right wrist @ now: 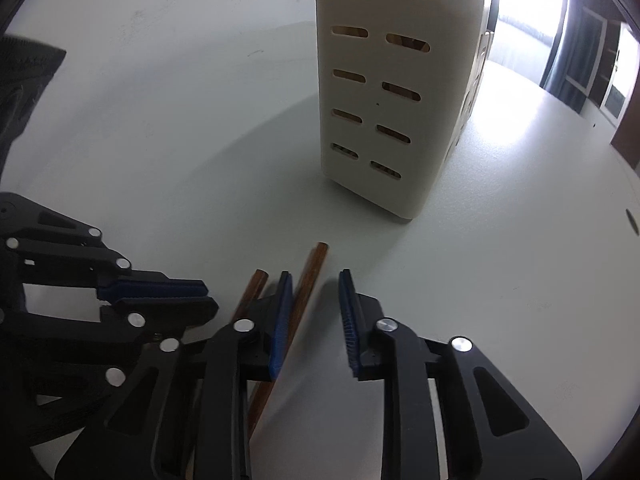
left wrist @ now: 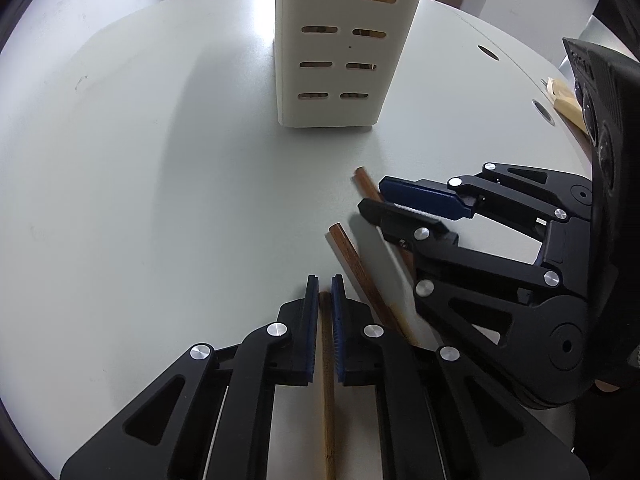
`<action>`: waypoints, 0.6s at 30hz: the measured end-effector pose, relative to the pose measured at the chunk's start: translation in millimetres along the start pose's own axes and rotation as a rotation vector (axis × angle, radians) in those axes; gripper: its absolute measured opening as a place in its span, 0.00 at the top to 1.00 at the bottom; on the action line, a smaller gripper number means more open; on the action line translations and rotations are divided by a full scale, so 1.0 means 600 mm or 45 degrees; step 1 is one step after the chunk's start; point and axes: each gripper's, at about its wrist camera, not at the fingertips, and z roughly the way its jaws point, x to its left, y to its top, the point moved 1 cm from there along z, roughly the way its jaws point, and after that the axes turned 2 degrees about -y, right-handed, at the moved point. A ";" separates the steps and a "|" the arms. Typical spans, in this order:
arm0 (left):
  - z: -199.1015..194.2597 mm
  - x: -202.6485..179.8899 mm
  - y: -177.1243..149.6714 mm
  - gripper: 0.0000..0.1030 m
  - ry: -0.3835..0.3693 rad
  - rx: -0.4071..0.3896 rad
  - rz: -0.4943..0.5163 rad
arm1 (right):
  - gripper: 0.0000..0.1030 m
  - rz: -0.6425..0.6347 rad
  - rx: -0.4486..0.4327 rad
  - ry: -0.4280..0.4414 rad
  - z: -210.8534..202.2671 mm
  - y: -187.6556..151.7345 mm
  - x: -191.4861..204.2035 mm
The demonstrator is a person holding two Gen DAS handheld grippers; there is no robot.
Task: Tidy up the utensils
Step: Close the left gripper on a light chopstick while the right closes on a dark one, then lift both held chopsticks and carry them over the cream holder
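My left gripper (left wrist: 325,284) is shut on a light brown chopstick (left wrist: 327,384) that runs back between its pads. Two darker chopsticks lie on the white table just to its right: one (left wrist: 362,276) beside my left fingers, one (left wrist: 366,182) under the right gripper (left wrist: 370,196). In the right wrist view my right gripper (right wrist: 314,280) is open, low over the table, straddling a dark chopstick (right wrist: 308,280); a second chopstick (right wrist: 252,292) lies left of its left finger. The left gripper (right wrist: 208,298) shows at the left. A cream slotted utensil holder (left wrist: 340,48) (right wrist: 396,92) stands upright ahead, with utensils inside.
The white table (left wrist: 160,160) spreads to the left of the holder. A wooden object (left wrist: 564,100) and two holes in the tabletop lie at the right edge. Windows and a doorway show behind the holder in the right wrist view.
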 end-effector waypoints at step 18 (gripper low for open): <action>-0.100 0.024 0.045 0.94 -0.154 -0.165 -0.075 | 0.93 0.397 -0.477 0.408 -0.239 0.034 -0.064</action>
